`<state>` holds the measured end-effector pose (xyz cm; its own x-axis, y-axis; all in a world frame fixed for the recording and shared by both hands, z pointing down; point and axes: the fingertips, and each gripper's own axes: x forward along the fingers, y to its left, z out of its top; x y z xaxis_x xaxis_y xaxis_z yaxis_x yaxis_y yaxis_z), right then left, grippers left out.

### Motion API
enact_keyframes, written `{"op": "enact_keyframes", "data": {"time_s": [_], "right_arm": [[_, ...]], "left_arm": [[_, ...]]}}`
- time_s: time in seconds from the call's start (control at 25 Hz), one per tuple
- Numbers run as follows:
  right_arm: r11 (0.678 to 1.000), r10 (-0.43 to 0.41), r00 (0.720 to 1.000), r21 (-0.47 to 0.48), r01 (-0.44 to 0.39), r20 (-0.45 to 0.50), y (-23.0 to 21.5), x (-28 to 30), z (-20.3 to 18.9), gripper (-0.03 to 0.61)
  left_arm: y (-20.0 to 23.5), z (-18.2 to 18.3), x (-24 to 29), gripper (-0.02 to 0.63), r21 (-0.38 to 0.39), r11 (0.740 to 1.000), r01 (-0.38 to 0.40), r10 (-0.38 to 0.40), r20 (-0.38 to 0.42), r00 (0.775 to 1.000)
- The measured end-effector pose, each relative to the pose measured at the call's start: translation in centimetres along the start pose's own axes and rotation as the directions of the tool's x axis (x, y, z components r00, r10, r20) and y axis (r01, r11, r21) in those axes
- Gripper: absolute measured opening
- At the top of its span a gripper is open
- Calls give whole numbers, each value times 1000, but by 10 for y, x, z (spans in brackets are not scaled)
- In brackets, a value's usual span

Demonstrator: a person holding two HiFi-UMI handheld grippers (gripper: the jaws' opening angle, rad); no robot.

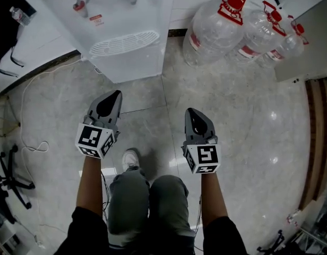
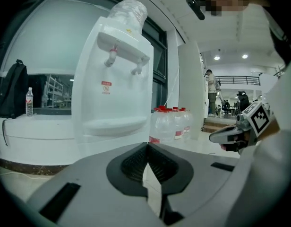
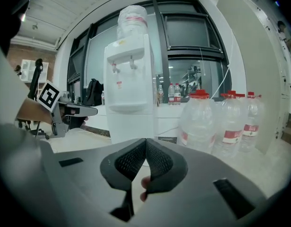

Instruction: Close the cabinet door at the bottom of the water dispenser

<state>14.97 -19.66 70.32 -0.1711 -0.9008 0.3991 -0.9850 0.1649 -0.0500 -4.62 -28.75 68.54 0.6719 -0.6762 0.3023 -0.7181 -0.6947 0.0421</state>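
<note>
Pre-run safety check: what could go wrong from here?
1. The left hand-held gripper and right hand-held gripper are shut and clear of the water dispenser. Its bottom door is not clearly visible, so a door left ajar could go unnoticed.
2. The water jugs stand close beside the dispenser, to the right in the head view. A wide swing might knock one.
3. A white cable loops on the floor at left, a possible trip hazard.
</note>
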Motion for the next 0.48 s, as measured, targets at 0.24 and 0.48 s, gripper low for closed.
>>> {"op": "enact_keyframes", "data": {"time_s": [0.24,0.48], "right_arm": [[1000,0,1000,3,0,-1,14,-22,83,12],[1000,11,1000,10,-11,-6,31,-51,163,12]], "left_arm": [[15,73,-40,15,-36,998,-53,53,0,999],[6,147,-79,15,-41,997,-59,58,-16,998]]}}
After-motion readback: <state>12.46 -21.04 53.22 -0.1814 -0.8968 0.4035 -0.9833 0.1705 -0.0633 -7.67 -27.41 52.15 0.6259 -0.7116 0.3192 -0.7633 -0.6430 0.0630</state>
